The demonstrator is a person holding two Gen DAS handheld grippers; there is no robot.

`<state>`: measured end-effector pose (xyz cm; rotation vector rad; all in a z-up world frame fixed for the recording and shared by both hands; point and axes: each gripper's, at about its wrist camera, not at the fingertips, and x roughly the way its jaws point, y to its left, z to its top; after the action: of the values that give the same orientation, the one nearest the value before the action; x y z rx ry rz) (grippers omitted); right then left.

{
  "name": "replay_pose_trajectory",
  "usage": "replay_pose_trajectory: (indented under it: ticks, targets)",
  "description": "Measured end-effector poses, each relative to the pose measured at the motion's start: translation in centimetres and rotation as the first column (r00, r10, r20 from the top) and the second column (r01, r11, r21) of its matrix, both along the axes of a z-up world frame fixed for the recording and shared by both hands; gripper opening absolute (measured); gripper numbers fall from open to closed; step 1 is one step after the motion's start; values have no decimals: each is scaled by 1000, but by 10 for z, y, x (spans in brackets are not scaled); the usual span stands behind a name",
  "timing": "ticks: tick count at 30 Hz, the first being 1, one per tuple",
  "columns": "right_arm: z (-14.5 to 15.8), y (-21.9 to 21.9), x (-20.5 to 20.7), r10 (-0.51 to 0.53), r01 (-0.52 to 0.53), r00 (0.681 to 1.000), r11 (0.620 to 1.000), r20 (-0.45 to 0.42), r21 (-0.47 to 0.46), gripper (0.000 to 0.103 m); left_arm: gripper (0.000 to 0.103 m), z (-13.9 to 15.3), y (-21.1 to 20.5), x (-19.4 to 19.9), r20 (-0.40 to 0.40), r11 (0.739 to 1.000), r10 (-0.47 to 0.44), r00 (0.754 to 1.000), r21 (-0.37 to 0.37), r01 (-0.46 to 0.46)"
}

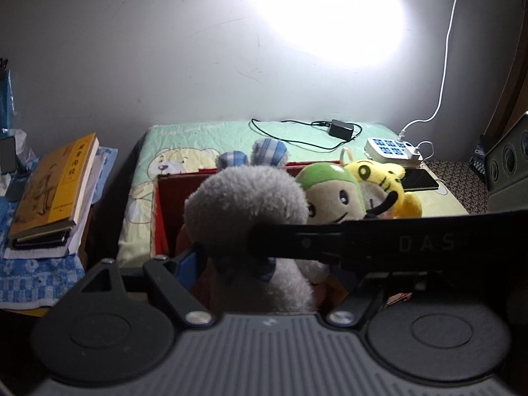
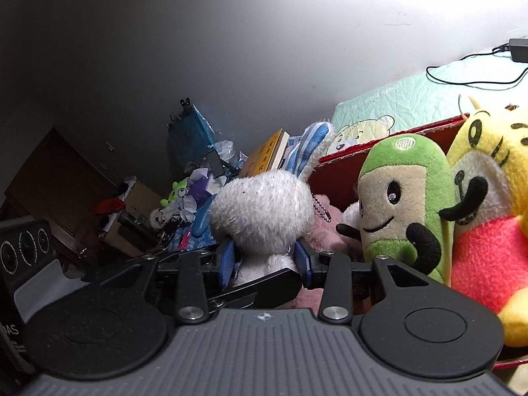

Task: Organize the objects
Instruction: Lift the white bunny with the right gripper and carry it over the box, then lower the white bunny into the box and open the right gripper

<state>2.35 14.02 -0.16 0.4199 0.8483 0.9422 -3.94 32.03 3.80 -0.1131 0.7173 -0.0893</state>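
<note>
Already partway | green plush (image 2: 404,198) and yellow plush (image 2: 488,198) packed in red box (image 1: 161,211) | white rabbit plush (image 2: 264,211) above box's left end, clamped by right gripper (image 2: 265,259) | left gripper (image 1: 231,257) also holding it | left: lowering in.

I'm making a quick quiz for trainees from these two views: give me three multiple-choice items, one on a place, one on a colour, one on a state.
1. Where does the yellow book lie?
A. on a stack beside the bed
B. in the red box
C. on the power strip

2. What colour is the cap of the toy between the white rabbit and the yellow tiger?
A. blue
B. green
C. black

3. How is the right claw?
A. wide open, empty
B. out of view
C. closed on the rabbit

Answers: 1 A, it tops a pile left of the bed; 2 B, green shows over its face; 3 C, blue pads press the rabbit's neck.
</note>
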Motion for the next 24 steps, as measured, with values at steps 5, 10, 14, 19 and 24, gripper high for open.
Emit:
replay_pose_trajectory:
  ticks: [5,10,14,19,24]
  targets:
    - [-11,13,5,3,-4,1000,1000,-23,-31,41,80,-12,9,6,-41,1000,26,999,2,-26]
    - [-18,28,8,13,-15,1000,998,-21,-66,41,79,-21,15,9,-63,999,46,997,10,-46]
    - [-19,39,11,37,-36,999,993,6,-117,41,79,-25,21,10,-78,998,58,995,-17,-60]
    - [-26,49,19,74,-72,997,986,9,-148,40,79,-31,28,15,-110,996,80,991,-40,-84]
    - [-25,41,18,93,-93,996,987,-6,-134,41,84,-30,23,13,-104,997,72,992,-28,-75]
